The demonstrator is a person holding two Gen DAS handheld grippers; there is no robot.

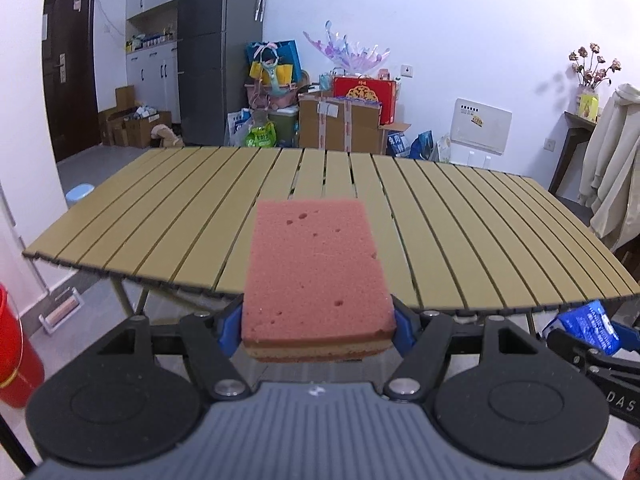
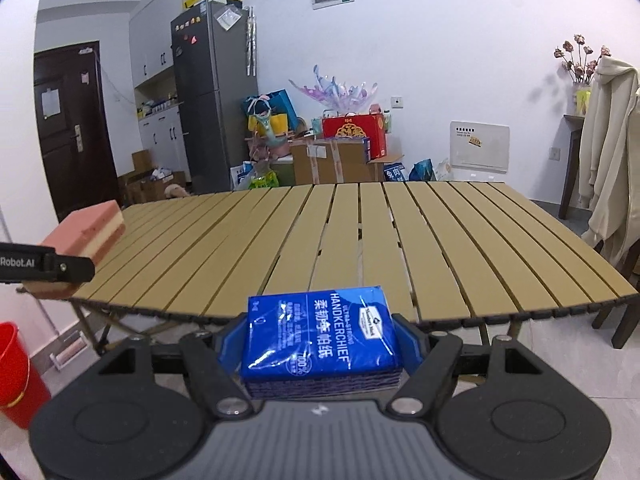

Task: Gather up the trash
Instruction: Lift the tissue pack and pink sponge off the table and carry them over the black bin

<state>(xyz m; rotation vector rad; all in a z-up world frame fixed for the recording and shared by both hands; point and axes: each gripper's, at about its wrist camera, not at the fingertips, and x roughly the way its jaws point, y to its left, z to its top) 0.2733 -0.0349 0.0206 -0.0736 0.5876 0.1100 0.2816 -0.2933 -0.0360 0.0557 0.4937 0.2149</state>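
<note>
Clamped between the blue pads of the left gripper (image 1: 318,326) is a pink sponge (image 1: 316,276), lying flat and held up in the air at the near edge of the table (image 1: 160,216). Just beside it, the right gripper (image 2: 320,344) grips a blue pack of tissues (image 2: 320,336) from both sides, also short of the table edge. Down by the floor on the left stands a red bucket (image 2: 16,372). Beyond the slatted tabletop, cardboard boxes (image 1: 340,124) and bags pile against the far wall, with a grey fridge (image 2: 212,100) and a dark door (image 1: 68,64) further left.
</note>
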